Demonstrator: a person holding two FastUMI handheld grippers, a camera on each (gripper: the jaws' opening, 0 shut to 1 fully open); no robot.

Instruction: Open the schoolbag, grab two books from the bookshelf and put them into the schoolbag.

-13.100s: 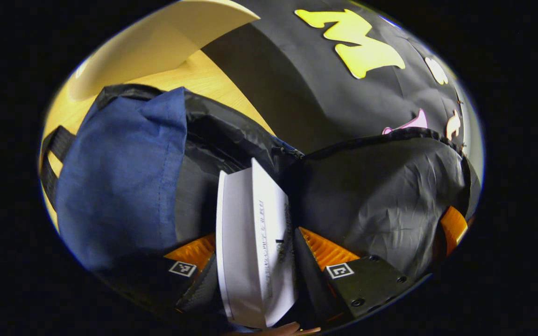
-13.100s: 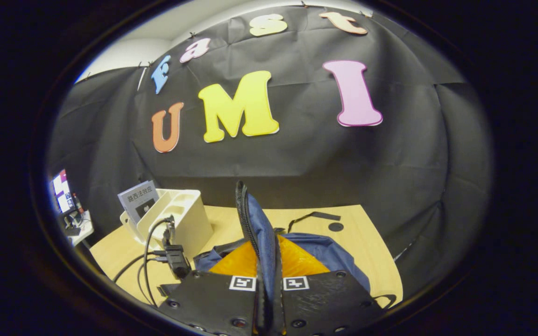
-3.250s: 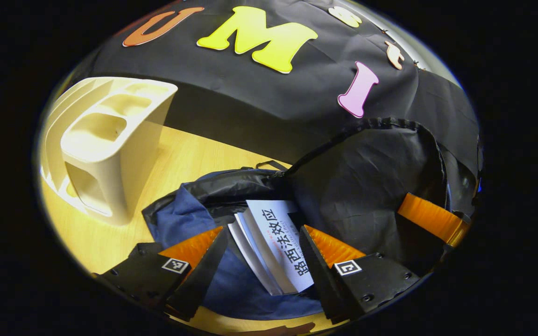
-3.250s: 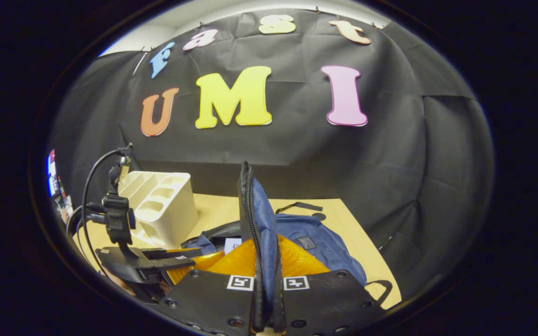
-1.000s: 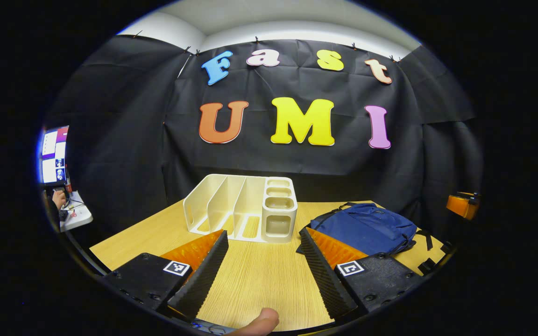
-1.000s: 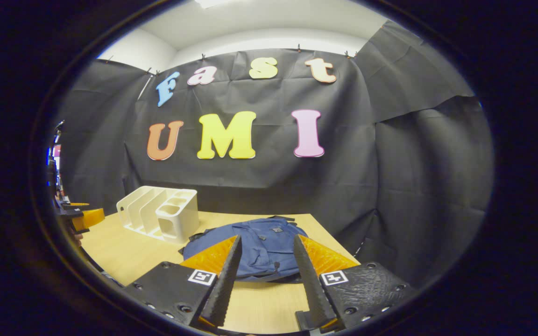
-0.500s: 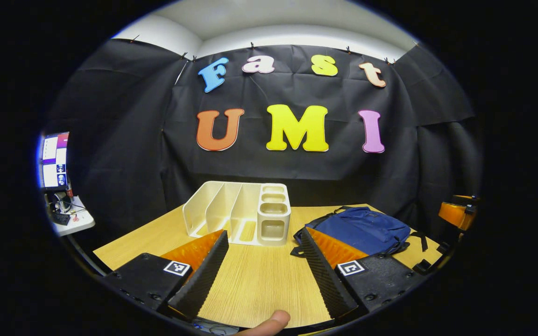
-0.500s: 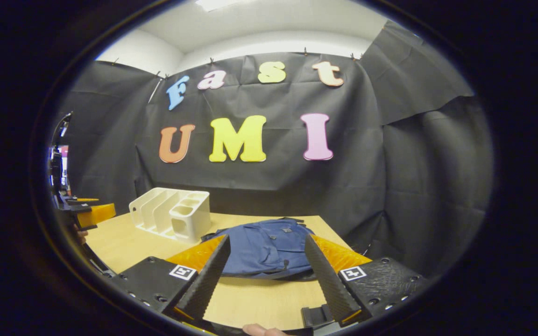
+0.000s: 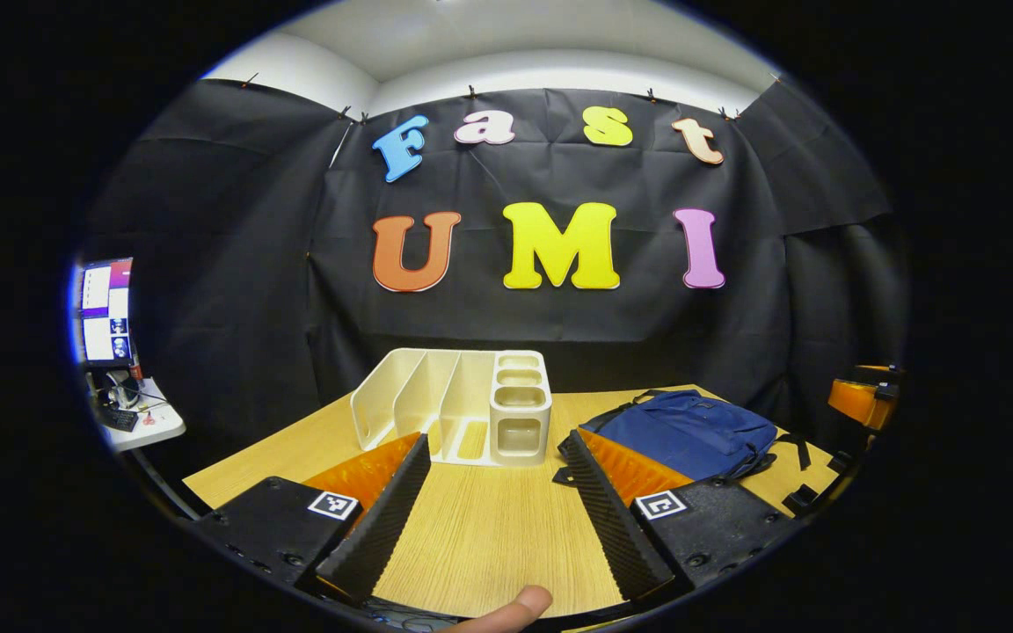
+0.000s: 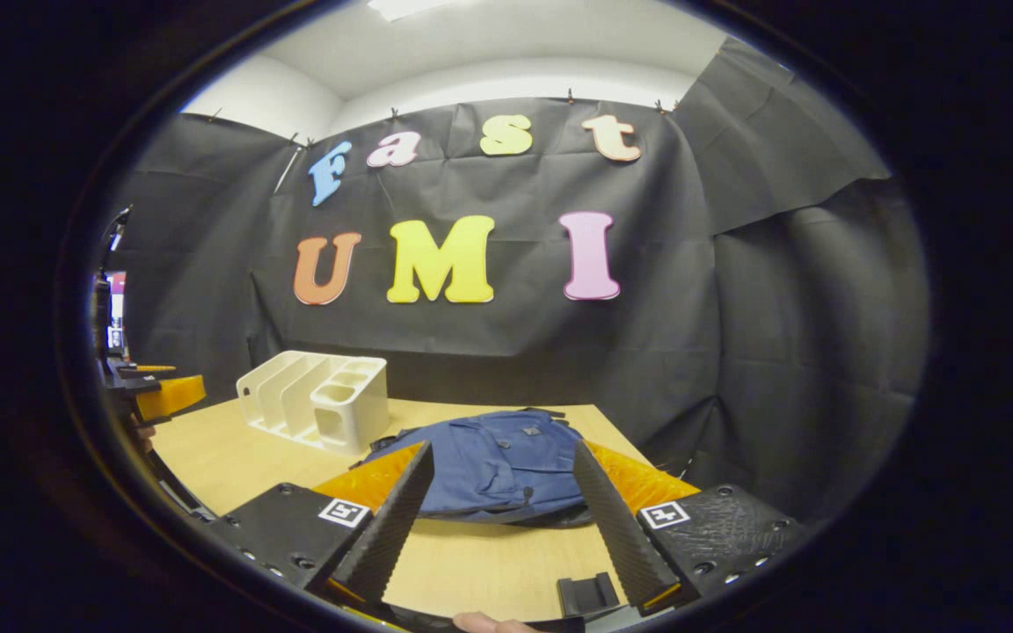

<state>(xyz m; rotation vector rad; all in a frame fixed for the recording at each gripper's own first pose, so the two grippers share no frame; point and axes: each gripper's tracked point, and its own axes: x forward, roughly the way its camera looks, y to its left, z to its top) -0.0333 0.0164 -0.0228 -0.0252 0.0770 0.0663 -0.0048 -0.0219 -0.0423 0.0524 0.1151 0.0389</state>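
Schoolbag [image 10: 493, 466] flat on table [image 9: 489, 527]; both grippers [image 9: 493, 444] [image 10: 502, 453] wide, empty.

No legible text; square coded tags [image 9: 333, 505] on tongs unreadable.

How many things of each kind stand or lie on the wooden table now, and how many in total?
Bookshelf: 1
Schoolbag: 1
Books seen in the bookshelf: 0
Total on the table: 2
Both the left claw and the right claw are open and hold nothing.
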